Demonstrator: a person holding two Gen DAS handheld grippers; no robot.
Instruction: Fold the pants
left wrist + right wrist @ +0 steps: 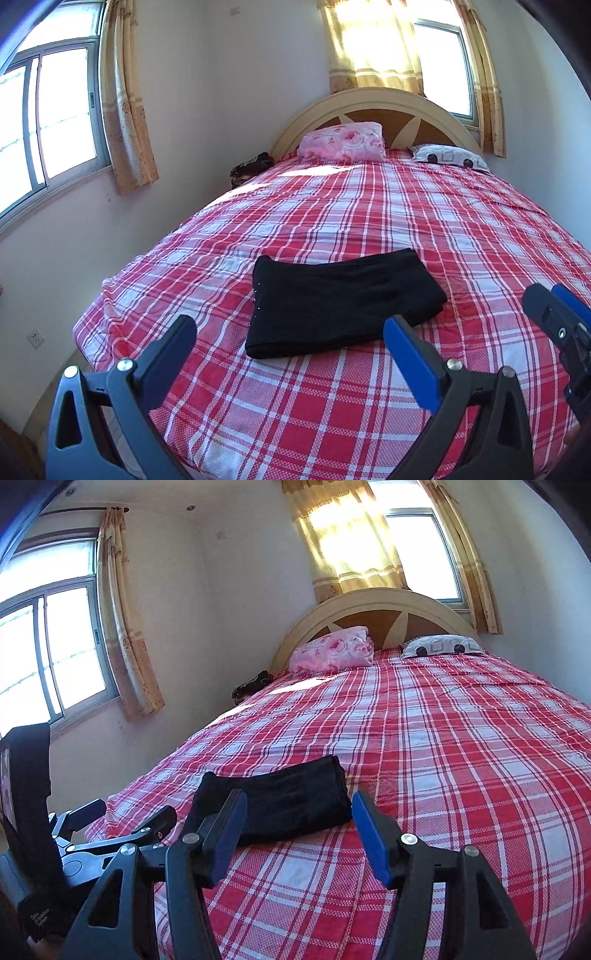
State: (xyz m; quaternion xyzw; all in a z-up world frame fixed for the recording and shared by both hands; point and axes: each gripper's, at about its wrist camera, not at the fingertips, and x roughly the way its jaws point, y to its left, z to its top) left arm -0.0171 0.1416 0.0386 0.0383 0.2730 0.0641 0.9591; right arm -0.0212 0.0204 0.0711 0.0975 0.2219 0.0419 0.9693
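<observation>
The black pants (340,302) lie folded into a flat rectangle on the red and white plaid bed cover (424,221). They also show in the right wrist view (291,801). My left gripper (291,325) is open and empty, held above the near edge of the pants without touching them. My right gripper (299,805) is open and empty, held just in front of the pants' right end. The right gripper also shows at the right edge of the left wrist view (554,299). The left gripper shows at the left of the right wrist view (129,816).
A pink floral pillow (343,142) and a white patterned pillow (448,157) lie at the headboard (369,101). A dark bundle (251,168) sits by the bed's far left corner. Windows with yellow curtains (125,110) are on the left and back walls. The bed's left edge (85,325) drops off.
</observation>
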